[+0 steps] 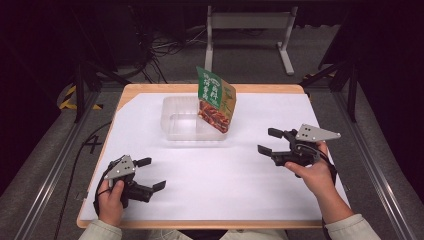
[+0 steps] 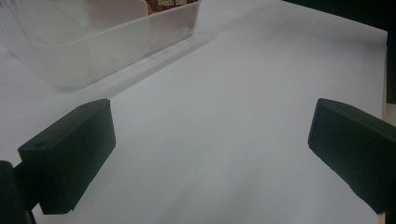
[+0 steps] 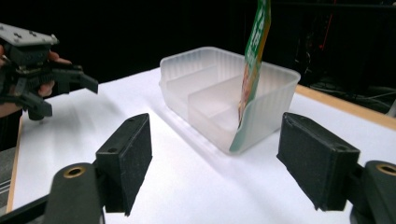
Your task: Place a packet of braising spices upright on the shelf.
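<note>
Green snack pouch [image 1: 216, 99] upright, tilted, in clear divided container [image 1: 181, 125]

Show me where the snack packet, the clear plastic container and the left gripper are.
snack packet [image 1: 216, 100], high view, middle of its printed front.
clear plastic container [image 1: 172, 131], high view, its near-left wall.
left gripper [image 1: 151, 174], high view, midway between its open fingertips.

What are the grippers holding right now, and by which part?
Nothing. The left gripper and right gripper are both open over the paper; the packet stands in the tub untouched.
</note>
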Motion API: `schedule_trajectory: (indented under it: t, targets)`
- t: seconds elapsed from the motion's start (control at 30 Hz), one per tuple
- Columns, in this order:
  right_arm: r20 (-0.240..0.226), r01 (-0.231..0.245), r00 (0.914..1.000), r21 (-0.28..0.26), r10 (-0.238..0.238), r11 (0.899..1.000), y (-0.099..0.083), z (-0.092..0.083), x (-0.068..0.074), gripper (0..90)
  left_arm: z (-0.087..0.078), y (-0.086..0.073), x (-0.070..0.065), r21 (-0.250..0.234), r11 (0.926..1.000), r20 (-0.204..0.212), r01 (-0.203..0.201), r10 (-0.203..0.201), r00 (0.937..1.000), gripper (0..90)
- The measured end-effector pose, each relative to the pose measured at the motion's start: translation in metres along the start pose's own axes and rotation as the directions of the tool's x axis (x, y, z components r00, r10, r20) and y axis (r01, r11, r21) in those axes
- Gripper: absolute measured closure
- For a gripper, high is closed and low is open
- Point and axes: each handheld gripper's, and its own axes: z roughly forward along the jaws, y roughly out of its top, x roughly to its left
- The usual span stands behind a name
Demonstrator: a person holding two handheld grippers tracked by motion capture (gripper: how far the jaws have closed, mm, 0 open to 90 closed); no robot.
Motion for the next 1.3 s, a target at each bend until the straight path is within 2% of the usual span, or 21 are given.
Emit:
schedule_trajectory:
  t: [0.23,0.4,0.53,0.73,0.83,1.3]
  targets:
    - [-0.008,-0.026,0.9996,0.038,0.027,0.999,-0.028,0.001,0.001,26.0,-0.006,-0.003,-0.002,-0.002,1.0,-0.016,-0.001,0.001,0.9999,1.4]
    - [-0.003,-0.066,0.9978,0.013,0.066,0.998,-0.052,0.002,0.0,26.2,-0.008,-0.005,-0.003,0.003,1.0,-0.018,-0.008,0.008,0.9998,1.5]
    - [0.011,-0.071,0.9974,0.045,0.071,0.996,-0.067,0.005,-0.001,26.7,-0.008,-0.005,-0.004,0.005,0.9999,-0.015,-0.013,0.013,0.9998,1.5]
    - [0.029,-0.084,0.9962,0.051,0.082,0.995,-0.076,0.011,-0.003,26.6,-0.008,-0.006,-0.003,0.007,0.9998,-0.011,-0.016,0.016,0.9998,1.5]
    - [0.026,-0.066,0.9976,0.083,0.064,0.994,-0.081,0.015,-0.002,26.8,-0.007,-0.007,-0.003,0.007,0.9998,-0.009,-0.016,0.017,0.9998,1.4]
    - [0.042,-0.057,0.9977,0.099,0.053,0.993,-0.081,0.017,0.0,23.4,-0.004,-0.008,-0.001,0.015,0.9998,-0.013,-0.012,0.012,0.9998,1.4]
